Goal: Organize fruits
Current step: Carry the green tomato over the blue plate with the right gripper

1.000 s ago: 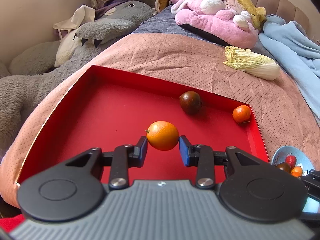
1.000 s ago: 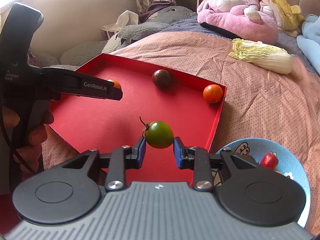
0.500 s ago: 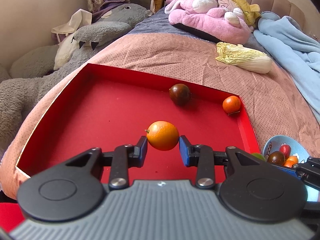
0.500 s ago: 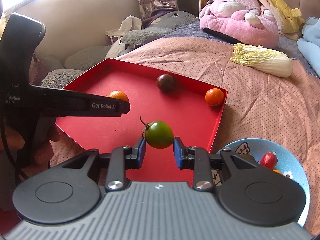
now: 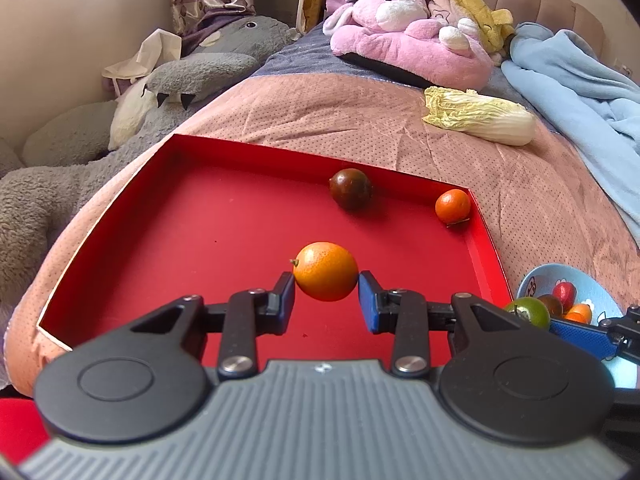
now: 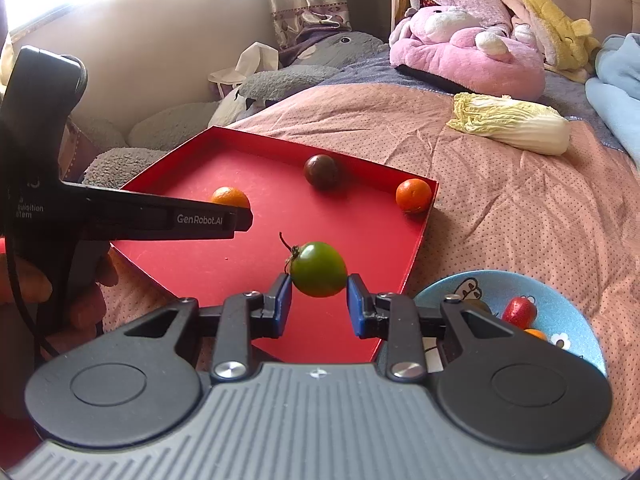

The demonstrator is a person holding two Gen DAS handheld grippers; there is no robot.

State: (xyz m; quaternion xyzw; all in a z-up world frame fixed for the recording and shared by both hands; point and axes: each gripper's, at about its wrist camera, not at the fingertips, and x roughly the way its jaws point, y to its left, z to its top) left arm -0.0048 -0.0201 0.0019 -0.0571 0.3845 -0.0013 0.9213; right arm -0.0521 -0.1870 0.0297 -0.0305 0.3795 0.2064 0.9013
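The left gripper has its jaws clamped on an orange above the red tray; the right gripper has its jaws clamped on a green tomato over the tray's near right edge. A dark tomato and small orange lie far right in the tray. A blue bowl sits right on the bed.

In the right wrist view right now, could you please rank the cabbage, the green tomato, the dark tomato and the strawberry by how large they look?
1. cabbage
2. green tomato, though held close to the camera
3. dark tomato
4. strawberry, partly hidden
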